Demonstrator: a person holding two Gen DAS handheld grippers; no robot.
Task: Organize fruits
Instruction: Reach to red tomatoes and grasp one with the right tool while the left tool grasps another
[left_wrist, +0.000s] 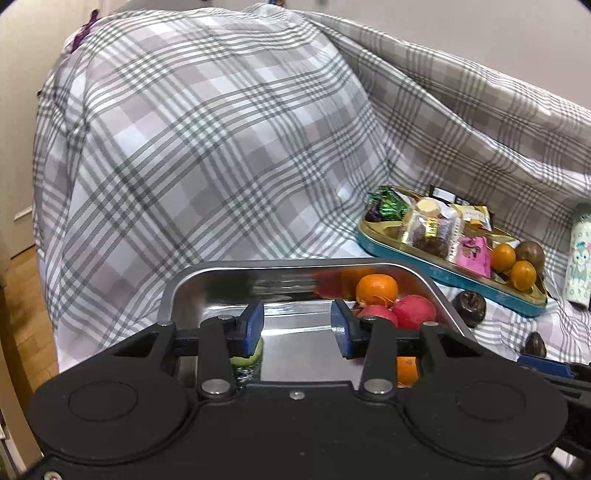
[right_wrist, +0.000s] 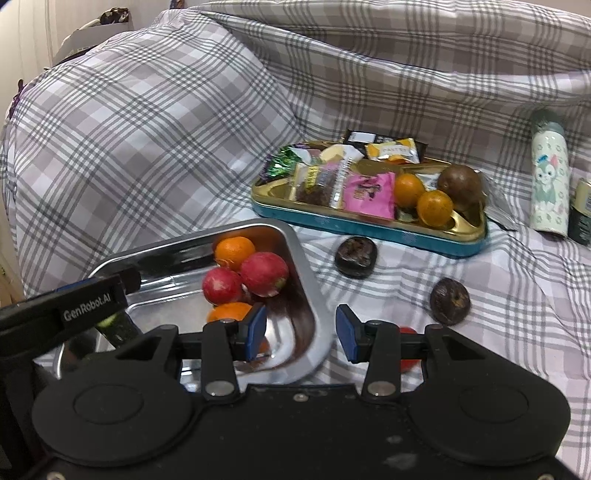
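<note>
A grey-and-white plaid sheet (right_wrist: 406, 74) covers everything. The silver steel tray (right_wrist: 306, 266) holds an orange mandarin (right_wrist: 234, 251) and two red-pink radishes (right_wrist: 264, 273), while the teal tin (right_wrist: 369, 227) shows a gold inside. Both black tongs carry blue pads (right_wrist: 256, 330).

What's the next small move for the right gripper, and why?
Probably ease the right gripper forward and right toward the nearer dark fruit on the checked cloth. Its jaws stand open and empty, that fruit lies outside the steel tray, and the left gripper is over the tray.
</note>
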